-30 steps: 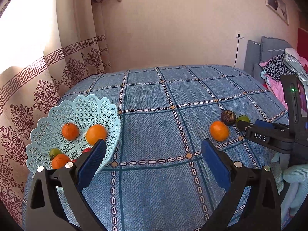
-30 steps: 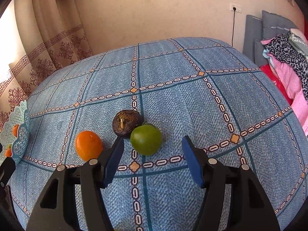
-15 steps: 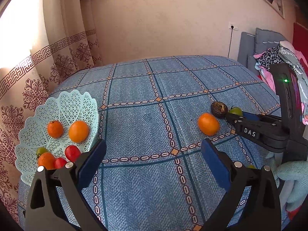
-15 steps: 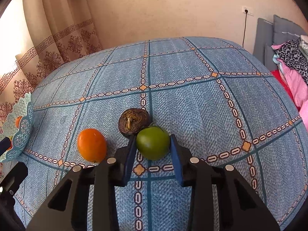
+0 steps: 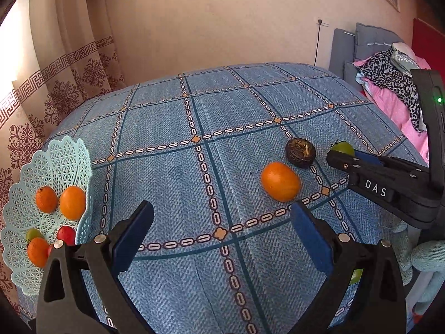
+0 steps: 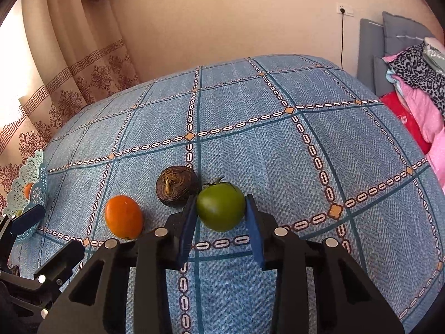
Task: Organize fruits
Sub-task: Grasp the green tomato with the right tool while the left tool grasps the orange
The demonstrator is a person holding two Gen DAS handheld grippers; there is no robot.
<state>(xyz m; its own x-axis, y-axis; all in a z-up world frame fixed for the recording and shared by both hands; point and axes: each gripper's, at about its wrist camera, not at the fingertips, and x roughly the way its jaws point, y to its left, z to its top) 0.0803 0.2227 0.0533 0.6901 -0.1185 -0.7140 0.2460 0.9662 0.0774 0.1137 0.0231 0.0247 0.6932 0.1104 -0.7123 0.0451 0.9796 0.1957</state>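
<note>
My right gripper (image 6: 220, 205) is shut on a green tomato (image 6: 221, 211) low over the blue checked tablecloth (image 6: 278, 153); I cannot tell whether the tomato touches the cloth. A dark wrinkled fruit (image 6: 175, 186) lies just left of it, and an orange (image 6: 123, 217) further left. In the left wrist view the same orange (image 5: 281, 181) and dark fruit (image 5: 300, 151) lie ahead to the right. There the right gripper (image 5: 343, 156) half hides the tomato (image 5: 343, 147). My left gripper (image 5: 222, 217) stands open over bare cloth. A pale blue lattice basket (image 5: 55, 164) at the left holds several oranges and small fruits.
A patterned curtain (image 5: 69, 78) hangs behind the basket at the table's left edge. A bed with piled clothes (image 5: 389, 83) stands to the right. A gloved hand (image 5: 425, 256) holds the right gripper. Something small and green (image 5: 356, 275) peeks from behind my left gripper's right finger.
My right gripper moved onto the green tomato and shut on it. My left gripper drew away from the basket and turned right, bringing the loose orange closer to centre.
</note>
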